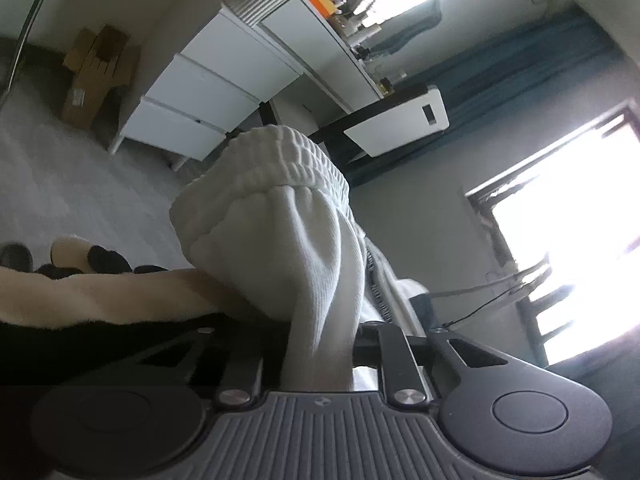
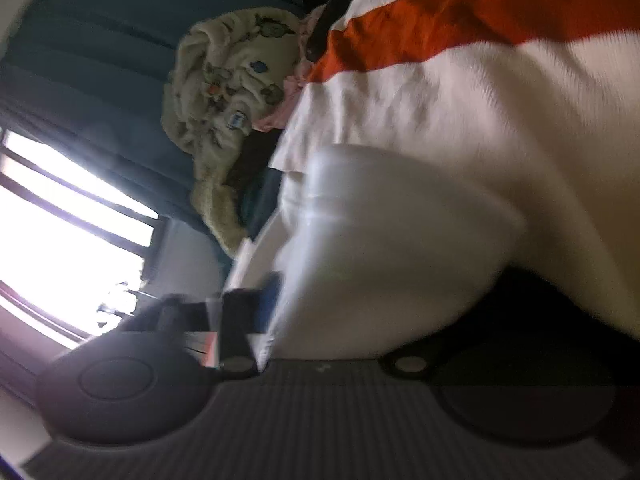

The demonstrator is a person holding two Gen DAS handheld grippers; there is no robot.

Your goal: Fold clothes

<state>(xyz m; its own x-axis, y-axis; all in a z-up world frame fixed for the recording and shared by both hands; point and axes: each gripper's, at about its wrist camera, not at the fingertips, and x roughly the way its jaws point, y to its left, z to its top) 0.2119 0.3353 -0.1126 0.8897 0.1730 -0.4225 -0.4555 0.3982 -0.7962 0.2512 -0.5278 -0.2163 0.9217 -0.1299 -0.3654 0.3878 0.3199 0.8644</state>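
My left gripper [image 1: 320, 356] is shut on a white garment [image 1: 280, 216] with a ribbed elastic band [image 1: 288, 156]; the cloth bunches up in front of the camera and hides the fingertips. In the blurred right wrist view, my right gripper [image 2: 320, 344] is shut on the same kind of white cloth [image 2: 380, 248], which fills the space between the jaws. Both views are tilted sideways, with the cloth lifted off the surface.
A cream and black fleece [image 1: 100, 292] lies at the left. A white drawer unit [image 1: 200, 92] and desk [image 1: 332, 52] stand behind. A white and orange striped cloth [image 2: 460, 40], a patterned cream blanket [image 2: 228, 80], dark curtains [image 2: 100, 52] and a bright window [image 2: 60, 208] show on the right.
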